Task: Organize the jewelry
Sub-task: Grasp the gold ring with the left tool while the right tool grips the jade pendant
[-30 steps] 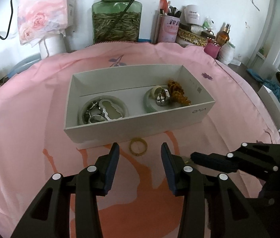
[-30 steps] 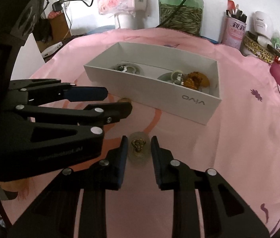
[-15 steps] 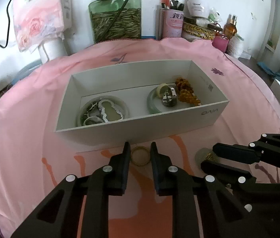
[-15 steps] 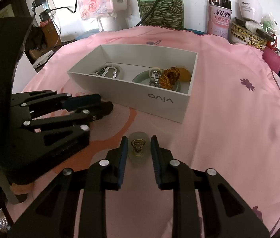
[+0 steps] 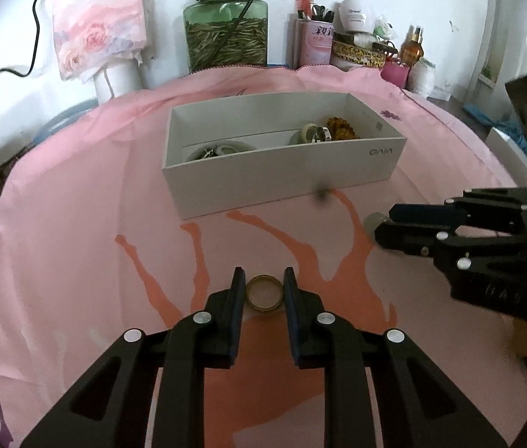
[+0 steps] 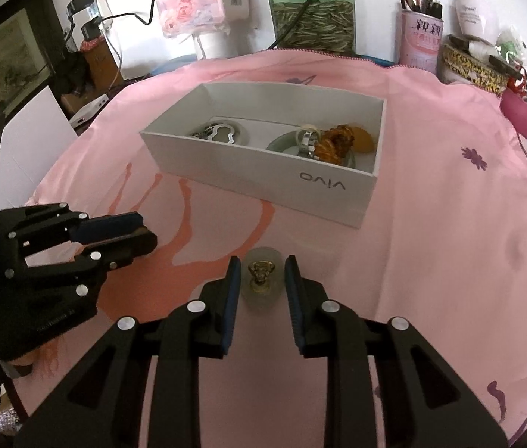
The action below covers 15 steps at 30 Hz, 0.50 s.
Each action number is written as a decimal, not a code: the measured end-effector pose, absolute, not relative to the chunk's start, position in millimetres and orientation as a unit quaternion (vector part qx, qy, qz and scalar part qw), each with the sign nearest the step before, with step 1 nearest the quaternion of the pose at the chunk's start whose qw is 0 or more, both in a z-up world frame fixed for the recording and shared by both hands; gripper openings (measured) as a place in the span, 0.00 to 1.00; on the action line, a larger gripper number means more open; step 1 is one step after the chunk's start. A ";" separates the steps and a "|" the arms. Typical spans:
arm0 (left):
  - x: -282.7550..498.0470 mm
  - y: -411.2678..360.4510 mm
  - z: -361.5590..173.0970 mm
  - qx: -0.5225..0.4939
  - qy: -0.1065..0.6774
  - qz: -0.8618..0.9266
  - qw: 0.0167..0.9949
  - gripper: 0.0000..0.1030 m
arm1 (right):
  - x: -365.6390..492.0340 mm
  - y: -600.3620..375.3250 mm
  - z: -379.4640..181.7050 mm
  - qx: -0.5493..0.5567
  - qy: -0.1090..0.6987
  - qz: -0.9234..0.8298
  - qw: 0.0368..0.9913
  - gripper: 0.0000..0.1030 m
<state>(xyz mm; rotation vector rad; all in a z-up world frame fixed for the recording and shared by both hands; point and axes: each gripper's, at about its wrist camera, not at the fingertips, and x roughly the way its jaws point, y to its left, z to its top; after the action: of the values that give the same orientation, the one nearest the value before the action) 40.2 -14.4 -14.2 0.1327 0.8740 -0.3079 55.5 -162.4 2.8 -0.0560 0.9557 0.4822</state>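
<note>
A gold ring point(image 5: 263, 294) lies on the pink cloth point(image 5: 77, 224), and my left gripper point(image 5: 263, 291) is shut on it, well in front of the white box point(image 5: 282, 186). The box holds silver pieces point(image 5: 218, 149) on the left. A green dish with a silver ring point(image 6: 306, 140) and amber beads point(image 6: 338, 142) sits on its right. My right gripper point(image 6: 262, 280) is shut on a pale disc point(image 6: 261, 300) carrying a small brass charm point(image 6: 261, 274), near the cloth. Each gripper shows in the other's view: the right gripper point(image 5: 383, 224) at right, the left gripper point(image 6: 144, 231) at left.
Along the wall behind the table stand a green glass jar point(image 5: 226, 33), a pink tin of combs point(image 5: 314, 43), a floral tissue pack point(image 5: 99, 18) and small cosmetics bottles point(image 5: 411, 50). A white panel point(image 6: 32, 134) stands off the table's left edge.
My left gripper closed on the gold ring beside the box's front wall and drew it back, away from the box. The right gripper stayed shut on the disc.
</note>
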 end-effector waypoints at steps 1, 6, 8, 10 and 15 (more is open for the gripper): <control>40.1 -13.7 -14.0 0.062 0.421 -0.152 0.892 0.21 | 56.1 -162.8 3.1 -0.026 0.457 0.230 0.859 0.24; 41.7 -8.2 -11.8 0.040 0.428 -0.166 0.887 0.29 | 56.8 -173.1 8.5 -0.008 0.453 0.226 0.862 0.32; 43.0 -3.4 -10.4 0.028 0.430 -0.166 0.887 0.29 | 55.9 -174.0 10.7 -0.006 0.451 0.225 0.864 0.32; 44.2 2.7 -8.0 0.014 0.431 -0.167 0.887 0.29 | 54.5 -171.8 11.1 -0.008 0.450 0.227 0.863 0.32; 46.2 8.2 -5.3 -0.005 0.432 -0.165 0.887 0.29 | 50.9 -161.2 7.1 -0.027 0.453 0.229 0.861 0.32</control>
<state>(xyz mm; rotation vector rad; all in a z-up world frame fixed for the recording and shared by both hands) 46.2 8.2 -5.3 -0.0096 0.8991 -0.3422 50.9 -161.2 7.1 -0.0566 0.9500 0.4812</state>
